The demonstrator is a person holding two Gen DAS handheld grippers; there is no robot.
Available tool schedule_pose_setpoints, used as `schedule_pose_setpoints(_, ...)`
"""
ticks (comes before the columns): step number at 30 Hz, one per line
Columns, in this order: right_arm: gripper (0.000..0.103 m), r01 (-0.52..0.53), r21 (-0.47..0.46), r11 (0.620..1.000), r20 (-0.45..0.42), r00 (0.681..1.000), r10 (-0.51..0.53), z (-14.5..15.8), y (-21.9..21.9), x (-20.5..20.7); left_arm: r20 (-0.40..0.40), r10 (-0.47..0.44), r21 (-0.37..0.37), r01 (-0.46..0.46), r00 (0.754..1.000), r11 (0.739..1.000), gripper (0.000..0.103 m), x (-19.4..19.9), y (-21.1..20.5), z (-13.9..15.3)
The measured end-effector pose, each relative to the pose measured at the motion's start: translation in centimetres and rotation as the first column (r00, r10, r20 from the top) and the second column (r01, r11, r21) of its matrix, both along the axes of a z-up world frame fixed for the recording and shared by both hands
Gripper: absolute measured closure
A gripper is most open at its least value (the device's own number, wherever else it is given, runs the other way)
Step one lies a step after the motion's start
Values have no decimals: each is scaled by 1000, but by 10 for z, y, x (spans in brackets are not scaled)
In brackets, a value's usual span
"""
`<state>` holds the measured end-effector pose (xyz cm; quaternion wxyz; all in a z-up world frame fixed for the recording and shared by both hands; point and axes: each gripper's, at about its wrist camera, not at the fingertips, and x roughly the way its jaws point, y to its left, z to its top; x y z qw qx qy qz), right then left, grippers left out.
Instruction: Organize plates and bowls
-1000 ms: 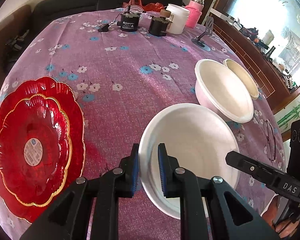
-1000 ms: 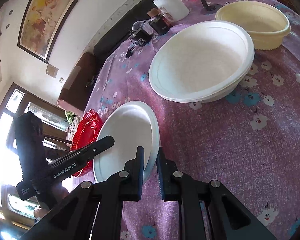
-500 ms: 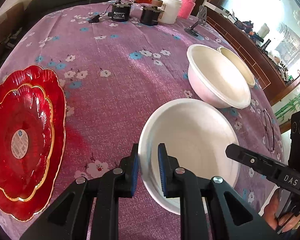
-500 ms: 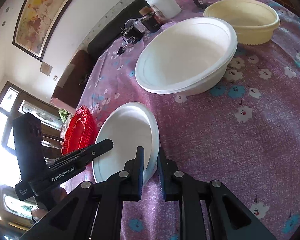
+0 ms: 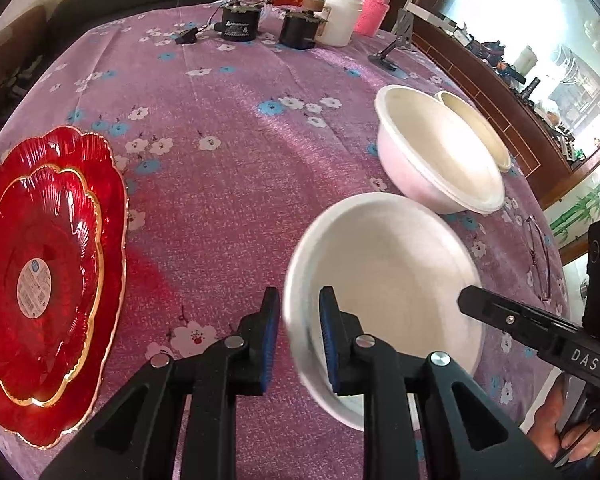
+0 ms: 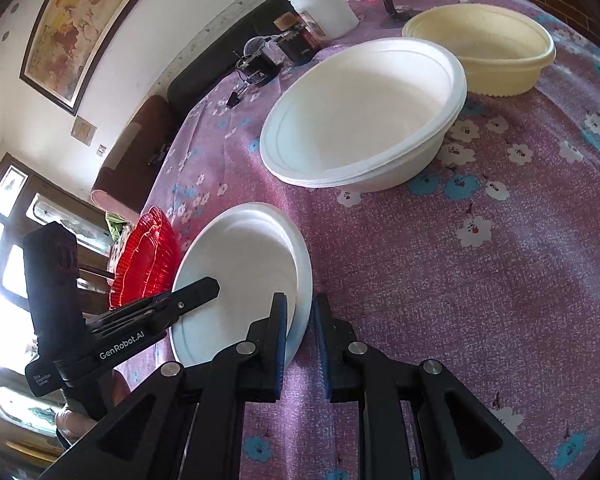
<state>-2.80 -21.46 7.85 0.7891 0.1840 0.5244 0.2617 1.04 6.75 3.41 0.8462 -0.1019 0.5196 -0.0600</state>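
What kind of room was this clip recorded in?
Most likely a home dining or living room: a round table under a floral purple tablecloth, a framed painting on the wall, and a dark sofa behind the table.

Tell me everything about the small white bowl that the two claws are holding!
The small white bowl is round, plain and matte, like foam or paper, with a thin rolled rim and nothing inside. It is tipped on its side, not flat on the purple flowered tablecloth. The left claw pinches one side of the rim and the right claw pinches the opposite side. It sits between the red plates and a bigger white bowl, touching neither.
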Motion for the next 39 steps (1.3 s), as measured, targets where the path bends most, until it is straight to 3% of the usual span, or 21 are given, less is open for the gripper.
schedule_pose_setpoints(4,89,-2,-5,1000,18,1000,2,5,3,-2,28,-3,31,2,1000,1000,84,-4,-4,7)
schedule_pose_setpoints(11,89,-6,-6,1000,33,999,6,11,6,-4,19,4,14,-4,1000,1000,84,-5,1,5)
schedule_pose_setpoints(18,89,-28,-17,999,69,997,29,27,15,-5,63,26,20,-27,998,999,84,-13,8,20)
schedule_pose_setpoints(32,89,-113,-20,993,147,982,115,61,71,0,158,143,-2,-144,977,990,84,-35,59,57)
schedule_pose_setpoints(39,88,-162,-33,986,154,974,165,64,104,3,183,203,-12,-204,962,979,84,-44,87,63)
